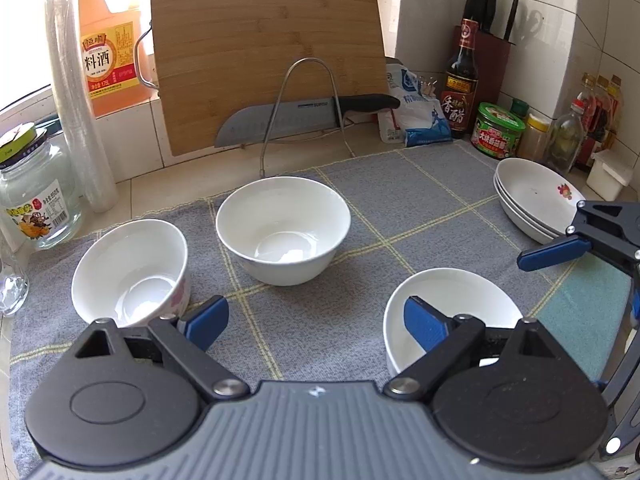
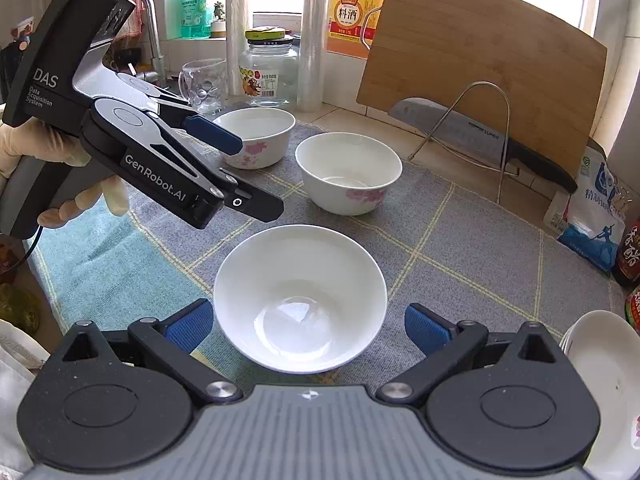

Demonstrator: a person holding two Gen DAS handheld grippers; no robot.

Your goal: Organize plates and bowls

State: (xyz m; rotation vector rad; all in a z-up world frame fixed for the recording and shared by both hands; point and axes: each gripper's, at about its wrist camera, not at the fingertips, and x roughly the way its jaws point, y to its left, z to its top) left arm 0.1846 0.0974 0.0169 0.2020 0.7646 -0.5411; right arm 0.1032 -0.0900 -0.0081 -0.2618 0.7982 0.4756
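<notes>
Right wrist: white bowl (image 2: 300, 300) (glossy, upright)

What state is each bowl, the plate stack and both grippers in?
left bowl: upright, empty, apart.
middle bowl: upright, empty, apart.
near bowl: upright, empty, between open right jaws, ungripped.
plate stack: stacked at the cloth's right edge.
left gripper: open, empty.
right gripper: open, holding nothing.

Left gripper (image 2: 248, 168): black body, silver linkage plates, blue ribbed pads, white lettering "DAS Data Acquisition System" and "GenRobot.AI". Hand (image 2: 44, 160) behind it wears a pale glove. Right gripper (image 2: 308, 326): black round pivots, silver rivets, grey ribbed housing, blue pads.
</notes>
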